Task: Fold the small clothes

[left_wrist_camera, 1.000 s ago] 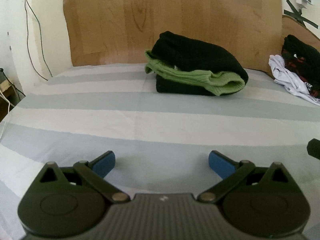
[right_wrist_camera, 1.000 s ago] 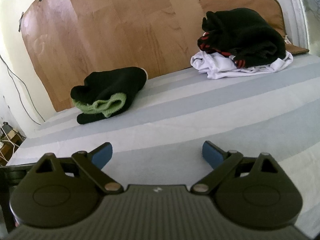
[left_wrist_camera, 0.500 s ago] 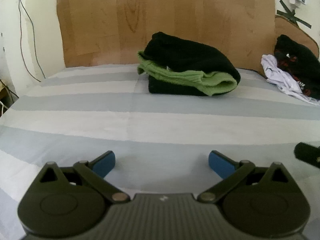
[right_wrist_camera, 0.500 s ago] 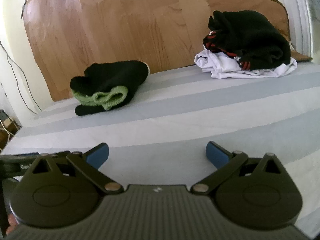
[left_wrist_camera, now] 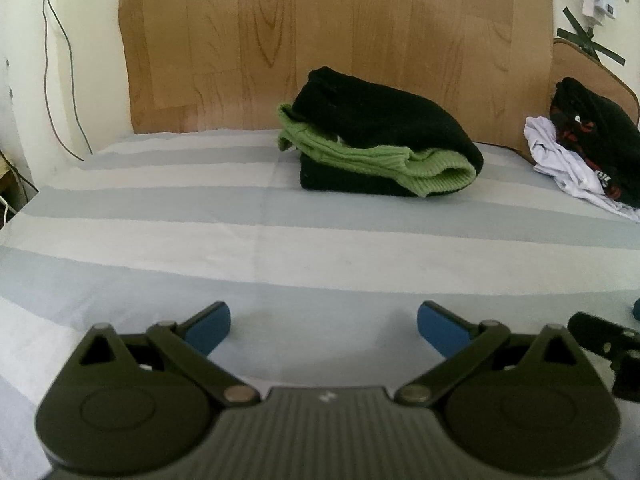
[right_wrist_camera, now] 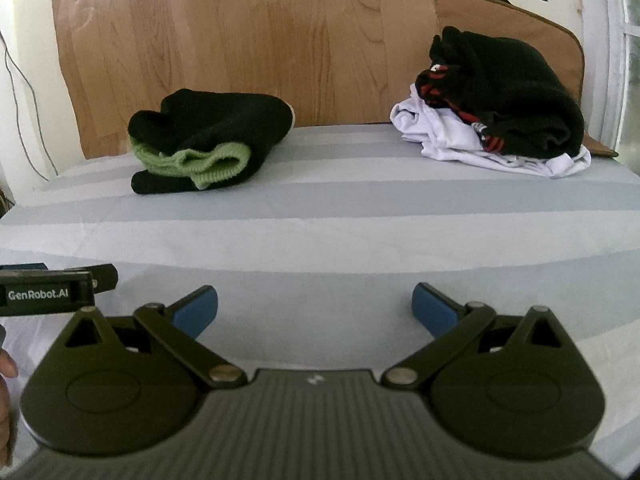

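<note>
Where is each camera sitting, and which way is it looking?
Left wrist: sits on the left gripper, looking across the striped bed at the black and green pile; its open blue fingers show.
Right wrist: sits on the right gripper, facing the messy black and white pile; its open fingers and a bit of hand show.
Both see both piles and the wooden board.

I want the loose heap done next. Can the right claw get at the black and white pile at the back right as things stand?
Probably yes. The right claw is open and holds nothing, and only bare striped sheet lies between it and the unfolded pile. The folded stack sits well to the left, out of the way.
</note>
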{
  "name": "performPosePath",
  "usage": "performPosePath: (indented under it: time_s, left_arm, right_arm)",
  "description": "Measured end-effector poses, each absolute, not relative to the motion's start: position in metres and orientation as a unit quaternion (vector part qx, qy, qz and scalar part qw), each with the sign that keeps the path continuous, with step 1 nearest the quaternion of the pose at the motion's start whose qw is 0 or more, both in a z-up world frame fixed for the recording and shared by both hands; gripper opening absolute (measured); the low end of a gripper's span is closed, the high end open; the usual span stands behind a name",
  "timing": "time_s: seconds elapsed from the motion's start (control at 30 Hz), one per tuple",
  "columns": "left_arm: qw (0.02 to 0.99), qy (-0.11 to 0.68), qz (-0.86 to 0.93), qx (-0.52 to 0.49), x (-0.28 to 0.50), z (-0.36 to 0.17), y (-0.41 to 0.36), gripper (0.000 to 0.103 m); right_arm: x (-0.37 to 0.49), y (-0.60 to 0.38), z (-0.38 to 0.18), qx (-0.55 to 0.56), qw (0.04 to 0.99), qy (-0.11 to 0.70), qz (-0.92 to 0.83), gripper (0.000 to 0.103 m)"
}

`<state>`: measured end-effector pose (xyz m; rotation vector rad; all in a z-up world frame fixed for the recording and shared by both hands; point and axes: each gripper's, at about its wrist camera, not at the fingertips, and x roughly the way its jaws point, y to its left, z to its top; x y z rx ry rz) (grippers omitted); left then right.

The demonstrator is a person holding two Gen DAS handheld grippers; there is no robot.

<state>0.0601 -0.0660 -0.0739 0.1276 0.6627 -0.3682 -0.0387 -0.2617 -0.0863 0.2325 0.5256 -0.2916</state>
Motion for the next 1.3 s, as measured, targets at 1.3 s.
performPosePath:
  time_s: [1.3]
  left_arm:
    - [0.931, 0.306, -0.183, 0.076, 0.0535, -0.0718, -0.0687, 0.103]
  right_arm:
    - [-0.0412, -0.2625, -0.0858, 0.133, 0.947, 0.249, -0.154, 0.103]
